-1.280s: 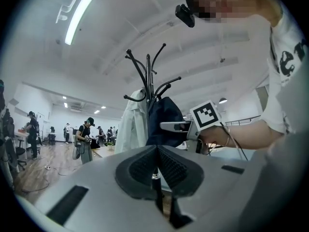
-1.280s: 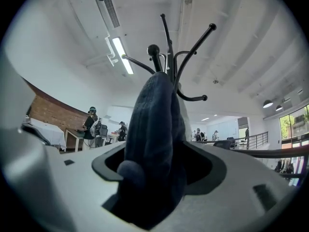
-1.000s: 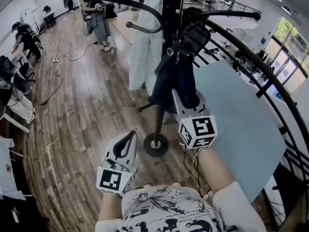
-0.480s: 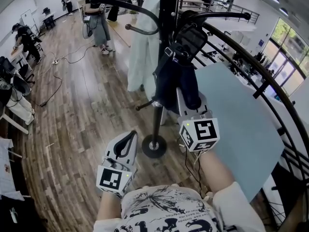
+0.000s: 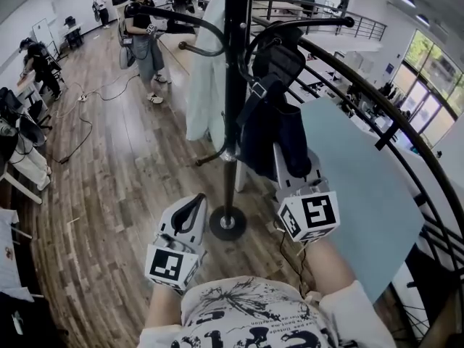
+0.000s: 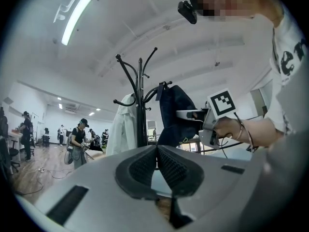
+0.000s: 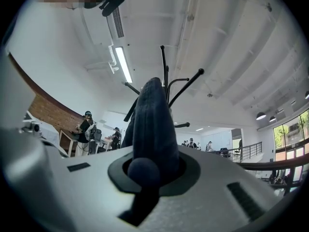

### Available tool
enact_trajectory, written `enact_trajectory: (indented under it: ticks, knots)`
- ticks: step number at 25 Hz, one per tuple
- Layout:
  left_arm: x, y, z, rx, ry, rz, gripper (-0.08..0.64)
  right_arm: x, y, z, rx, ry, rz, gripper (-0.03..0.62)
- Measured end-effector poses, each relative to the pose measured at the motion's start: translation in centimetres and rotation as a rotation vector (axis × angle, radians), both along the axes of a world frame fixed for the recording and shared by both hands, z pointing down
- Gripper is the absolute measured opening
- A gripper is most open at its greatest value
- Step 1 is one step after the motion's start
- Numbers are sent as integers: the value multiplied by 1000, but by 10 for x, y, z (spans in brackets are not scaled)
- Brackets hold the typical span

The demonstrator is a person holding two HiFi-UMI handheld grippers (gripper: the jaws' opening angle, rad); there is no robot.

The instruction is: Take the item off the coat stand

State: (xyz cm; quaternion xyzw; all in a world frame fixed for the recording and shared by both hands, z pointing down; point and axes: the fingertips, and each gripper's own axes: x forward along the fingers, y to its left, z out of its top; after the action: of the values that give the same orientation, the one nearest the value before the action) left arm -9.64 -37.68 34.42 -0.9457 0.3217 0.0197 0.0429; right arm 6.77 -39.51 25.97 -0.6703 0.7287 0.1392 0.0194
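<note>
A black coat stand (image 5: pixel 230 107) rises straight ahead of me. A dark navy item with straps (image 5: pixel 272 136) hangs from one of its right hooks. My right gripper (image 5: pixel 284 151) is shut on the item's lower part; its jaws have just been closing with the fabric between them. In the right gripper view the dark fabric (image 7: pixel 152 124) fills the jaws of the right gripper (image 7: pixel 153 166) and stands up toward the hooks (image 7: pixel 186 87). The left gripper (image 5: pixel 193 203) is shut and empty, held low to the left of the pole. From the left gripper (image 6: pixel 156 151) I see the item (image 6: pixel 174 115) and the stand (image 6: pixel 140 105).
A white coat (image 5: pixel 206 85) hangs on the stand's far left side. The round base (image 5: pixel 228 223) rests on the wood floor. A curved black railing (image 5: pixel 377 114) and a pale blue panel (image 5: pixel 362 187) lie to the right. People (image 5: pixel 145 27) stand far back, with cables (image 5: pixel 87 122) on the floor.
The right gripper's jaws have closed on the dark item's lower part, and the hand has risen and drawn back with it. The left gripper has shifted only slightly.
</note>
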Motion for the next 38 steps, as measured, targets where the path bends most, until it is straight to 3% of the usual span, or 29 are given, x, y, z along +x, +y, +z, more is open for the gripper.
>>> enact_trajectory:
  ticks: [9, 16, 38]
  knots:
    - [10, 5, -17, 41, 13, -35, 5, 18, 22, 75, -117, -51, -20, 20]
    - [6, 6, -13, 30, 13, -75, 5, 19, 35, 120, -192, -100, -48, 18]
    - [7, 5, -10, 28, -17, -130, 5, 9, 34, 117, -196, -51, -124, 9]
